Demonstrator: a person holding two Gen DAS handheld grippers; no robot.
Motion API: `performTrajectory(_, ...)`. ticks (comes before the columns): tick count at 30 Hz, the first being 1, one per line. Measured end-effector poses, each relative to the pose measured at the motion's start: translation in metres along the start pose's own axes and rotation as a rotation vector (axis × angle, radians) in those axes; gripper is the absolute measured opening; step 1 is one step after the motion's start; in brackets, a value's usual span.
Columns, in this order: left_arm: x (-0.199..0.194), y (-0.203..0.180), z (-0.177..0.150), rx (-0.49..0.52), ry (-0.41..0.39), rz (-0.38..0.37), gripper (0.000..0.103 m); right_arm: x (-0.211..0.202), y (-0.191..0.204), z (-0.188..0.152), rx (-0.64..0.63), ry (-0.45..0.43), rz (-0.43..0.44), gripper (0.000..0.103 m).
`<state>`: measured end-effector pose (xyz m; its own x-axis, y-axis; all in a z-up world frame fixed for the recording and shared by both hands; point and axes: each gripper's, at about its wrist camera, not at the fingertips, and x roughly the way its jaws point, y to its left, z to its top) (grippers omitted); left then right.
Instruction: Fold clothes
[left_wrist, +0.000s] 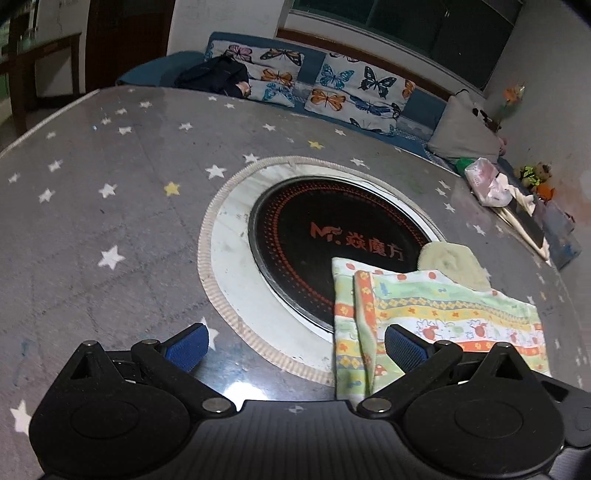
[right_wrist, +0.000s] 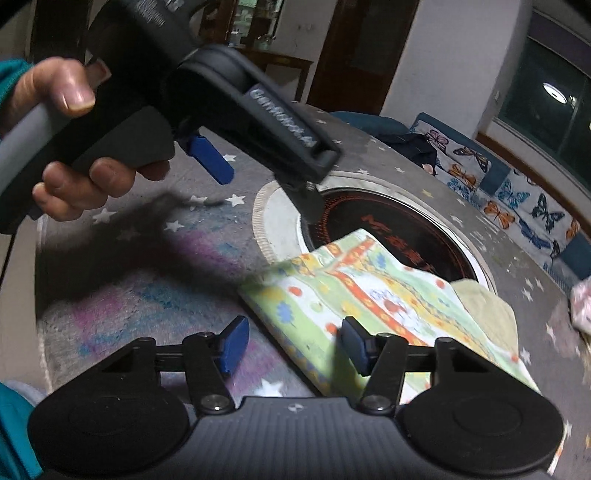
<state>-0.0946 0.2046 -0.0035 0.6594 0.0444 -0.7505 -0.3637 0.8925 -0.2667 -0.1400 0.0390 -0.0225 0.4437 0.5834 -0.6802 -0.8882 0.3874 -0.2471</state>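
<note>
Right up close, the right gripper (right_wrist: 291, 347) hangs over the near corner of the patterned cloth (right_wrist: 369, 291), jaws part-way apart, nothing between the blue pads, nothing pinched. The left gripper (left_wrist: 295, 345) sits wide, also empty, its right pad just above the cloth's left edge. The left hand (right_wrist: 74, 147) shows in the right wrist view, wrapped round its handle above the table.

The cloth itself lies flat on the table, already doubled over, one narrow folded strip showing along its left edge and a pale green piece (left_wrist: 452, 264) poking out at the far side. It half covers the near rim of the round black hotplate (left_wrist: 332, 229).

So this looks like the gap between folds: both tools free, lining up for the next grab. That calls for each gripper to drop onto a corner or edge, nip only the top layers, and carry them across without dragging the pile.

Further out, the star-print table cover (left_wrist: 110, 184) spreads grey across the round top. At the far right edge sits a pink plastic bag (left_wrist: 484, 181). Beyond, a blue sofa with butterfly cushions (left_wrist: 354, 92), a dark window above.
</note>
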Motion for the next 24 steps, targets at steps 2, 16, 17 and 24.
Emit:
performTrajectory(2, 0.003, 0.001, -0.001, -0.017, 0.013, -0.02, 0.103, 0.005, 0.006, 0.003, -0.038, -0.004, -0.016, 0.053)
performTrajectory(16, 0.015, 0.005, 0.002, -0.25, 0.104, -0.225, 0.103, -0.019, -0.033, 0.015, 0.202, -0.121, 0.051, 0.013)
performTrajectory(17, 0.017, 0.004, 0.003, -0.263, 0.115, -0.242, 0.103, -0.022, -0.037, 0.015, 0.22, -0.129, 0.054, 0.013)
performTrajectory(24, 0.041, -0.016, 0.011, -0.314, 0.189, -0.322, 0.089, -0.036, -0.054, 0.013, 0.304, -0.177, 0.062, 0.012)
